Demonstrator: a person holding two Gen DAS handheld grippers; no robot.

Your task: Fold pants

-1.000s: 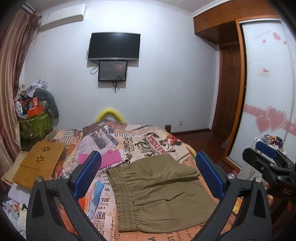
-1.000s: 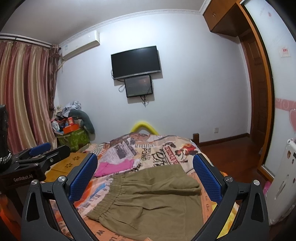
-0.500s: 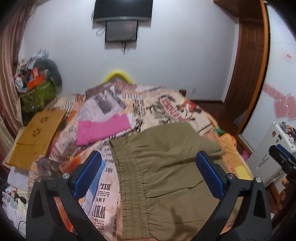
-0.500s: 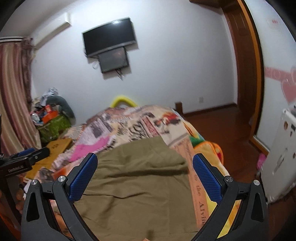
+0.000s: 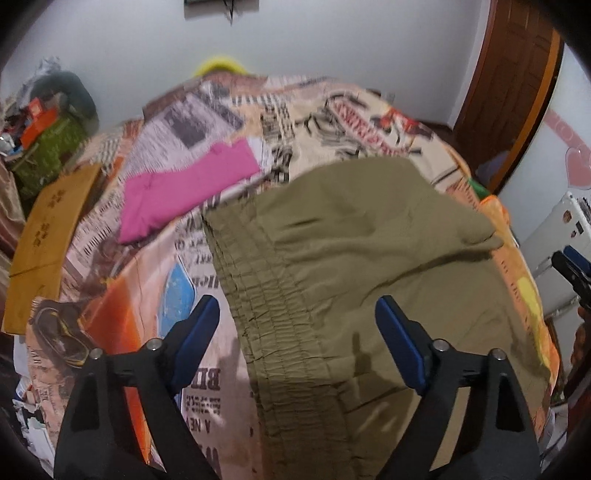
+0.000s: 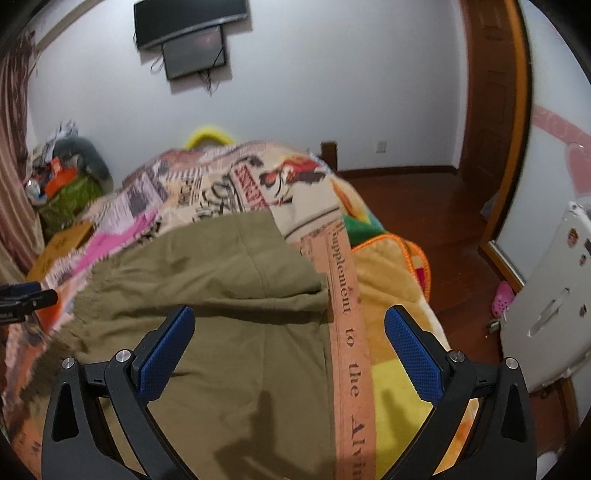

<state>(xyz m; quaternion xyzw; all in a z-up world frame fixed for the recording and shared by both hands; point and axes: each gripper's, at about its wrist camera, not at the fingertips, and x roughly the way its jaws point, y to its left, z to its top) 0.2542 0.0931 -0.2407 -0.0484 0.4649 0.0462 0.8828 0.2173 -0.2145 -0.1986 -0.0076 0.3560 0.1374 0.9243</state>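
Pants (image 5: 354, 258) of olive-green woven cloth are laid out flat on the bed (image 5: 325, 122), near its foot end. A wide, gathered elastic waistband (image 5: 266, 302), ribbed with rows of stitching, is seen along the left edge in the left wrist view; the legs are run out to the right, so the long axis lies across the bed. One layer is folded over the other, and a soft ridge and a few shallow creases are shown along the overlap.

The left gripper (image 5: 295, 343) is held above the waistband, pointed steeply down, its blue textured pads well apart; the jaws have just been closing a little, with the waistband below the gap but not pressed by either pad. The right gripper (image 6: 291, 354) is held wide open over the leg end (image 6: 295, 295), with the pants' edge and a strip of printed border below it; nothing is gripped.

The bed is covered by a blanket (image 6: 258, 184) printed like newspaper pages, with orange and yellow patches. A folded pink garment (image 5: 184, 184) lies beyond the waistband, apart from the pants. A flat wooden board (image 5: 48, 229) is set at the bed's left side. Pale walls, a wall-mounted screen (image 6: 188, 18), a striped curtain (image 6: 14, 166), a wooden door (image 6: 491, 96) and dark wood flooring (image 6: 424, 206) are seen around it.
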